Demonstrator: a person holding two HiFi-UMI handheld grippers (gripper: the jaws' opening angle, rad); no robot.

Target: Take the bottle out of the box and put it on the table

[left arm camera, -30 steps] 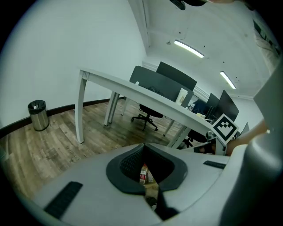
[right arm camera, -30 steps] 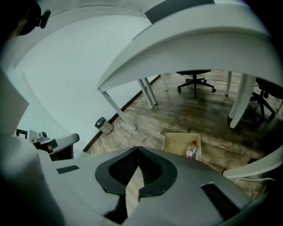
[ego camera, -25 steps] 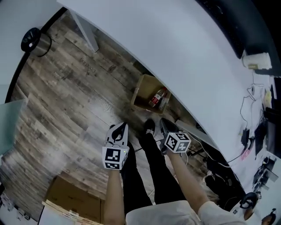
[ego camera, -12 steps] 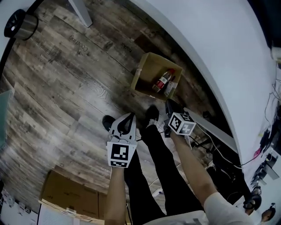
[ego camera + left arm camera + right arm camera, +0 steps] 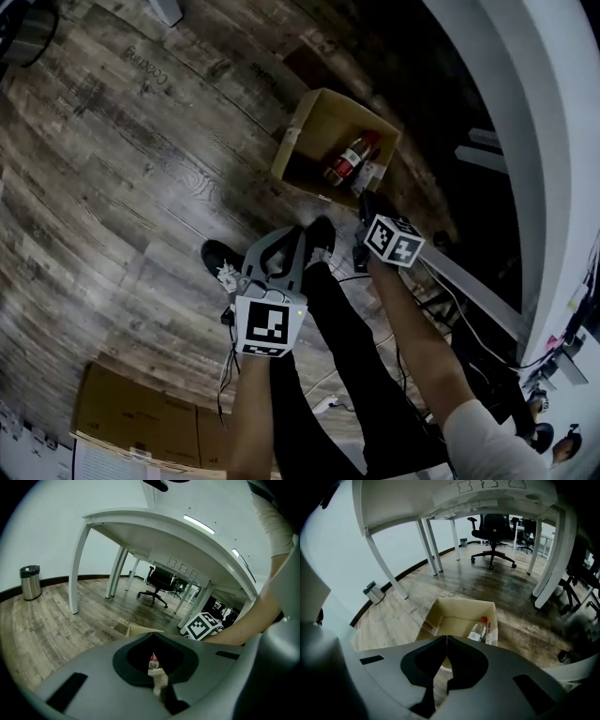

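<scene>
As both arms sink floorward, the closed, empty right tongs (image 5: 365, 202) hang just short of the box (image 5: 295, 141), left tongs (image 5: 300, 232) likewise shut farther back, bottle (image 5: 347, 161) lying inside just ahead, ungrasped.

We see a floor (image 5: 122, 159) of rough-grained, grey-brown wood planks with a faint sheen. The box (image 5: 298, 133) is matt brown cardboard. The bottle (image 5: 347, 161) is clear, glossy plastic with a red cap. The desk (image 5: 154, 527) looks smooth and painted white. The left tool (image 5: 300, 231) and right tool (image 5: 365, 199) are matt grey plastic. The bin (image 5: 30, 582) is shiny metal.
</scene>
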